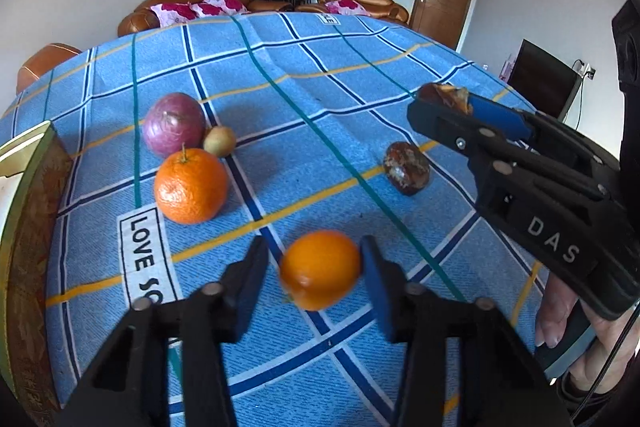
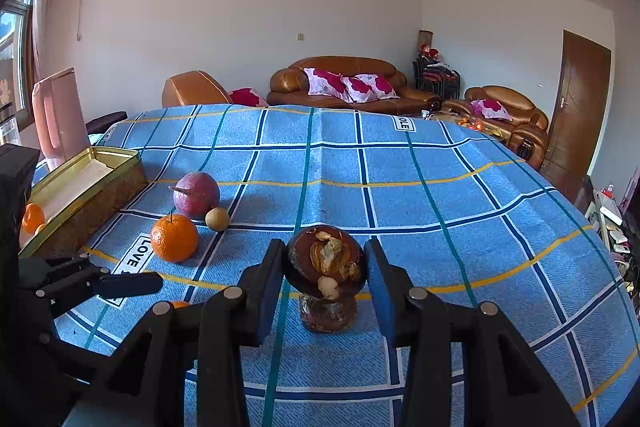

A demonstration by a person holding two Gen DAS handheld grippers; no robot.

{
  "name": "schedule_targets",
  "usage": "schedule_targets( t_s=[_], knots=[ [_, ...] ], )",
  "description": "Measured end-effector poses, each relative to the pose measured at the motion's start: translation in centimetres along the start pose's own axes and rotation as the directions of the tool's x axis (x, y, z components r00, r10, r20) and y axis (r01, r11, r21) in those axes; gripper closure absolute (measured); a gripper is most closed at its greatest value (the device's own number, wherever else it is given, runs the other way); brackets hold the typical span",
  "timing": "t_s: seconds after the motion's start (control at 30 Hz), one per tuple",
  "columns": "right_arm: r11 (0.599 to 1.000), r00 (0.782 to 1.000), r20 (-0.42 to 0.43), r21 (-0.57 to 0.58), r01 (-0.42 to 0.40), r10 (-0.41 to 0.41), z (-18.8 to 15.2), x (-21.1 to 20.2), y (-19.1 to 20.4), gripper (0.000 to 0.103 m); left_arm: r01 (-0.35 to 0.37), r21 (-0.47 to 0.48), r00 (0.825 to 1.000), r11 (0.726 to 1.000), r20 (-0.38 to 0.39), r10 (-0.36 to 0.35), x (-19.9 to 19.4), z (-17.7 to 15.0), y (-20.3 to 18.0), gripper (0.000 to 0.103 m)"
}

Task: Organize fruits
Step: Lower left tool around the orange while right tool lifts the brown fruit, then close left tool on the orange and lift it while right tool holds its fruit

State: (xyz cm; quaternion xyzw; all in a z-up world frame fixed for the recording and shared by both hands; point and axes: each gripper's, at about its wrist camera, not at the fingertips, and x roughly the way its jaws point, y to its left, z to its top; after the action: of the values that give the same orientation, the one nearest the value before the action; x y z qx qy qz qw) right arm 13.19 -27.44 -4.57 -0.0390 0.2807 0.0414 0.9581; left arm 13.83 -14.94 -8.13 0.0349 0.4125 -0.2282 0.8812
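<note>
While blurred, the orange sits inside the left claw.

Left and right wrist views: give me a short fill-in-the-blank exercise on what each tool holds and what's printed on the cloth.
1. The left tool grips a small citrus coloured ___.
2. The right tool holds a lifted fruit coloured ___.
3. The word printed on the tablecloth beside the big orange is ___.
Missing: orange; brown; LOVE.
</note>
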Motion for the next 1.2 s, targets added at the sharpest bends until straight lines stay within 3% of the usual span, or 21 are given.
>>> schedule_targets(
  t_s=[0.23, 0.5, 0.7, 1.2],
  knots=[
    [1.0, 1.0, 0.004, -0.003, -0.015, 0.015, 0.0, -0.1, 0.1, 0.061, 0.035, -0.079, 0.998, 0.996, 0.052, -0.031, -1.3, -0.3, 1.7, 0.062],
    [0.998, 0.998, 0.028, -0.03, -0.049, 0.05, 0.0, -0.6, 0.5, 0.061, -0.005, -0.104, 0.99, 0.995, 0.14, 0.02, -3.2, -0.6, 2.7, 0.062],
    [0.997, 0.996, 0.056, -0.049, -0.066, 0.069, -0.1, -1.2, 0.8, 0.061, -0.064, -0.1, 0.972, 0.993, 0.221, 0.085, -4.8, -0.7, 3.2, 0.062],
    [0.995, 0.988, 0.128, -0.064, -0.081, 0.089, -0.2, -2.5, 1.0, 0.061, -0.115, -0.106, 0.927, 0.988, 0.345, 0.145, -7.1, -1.3, 3.0, 0.062]
  ],
)
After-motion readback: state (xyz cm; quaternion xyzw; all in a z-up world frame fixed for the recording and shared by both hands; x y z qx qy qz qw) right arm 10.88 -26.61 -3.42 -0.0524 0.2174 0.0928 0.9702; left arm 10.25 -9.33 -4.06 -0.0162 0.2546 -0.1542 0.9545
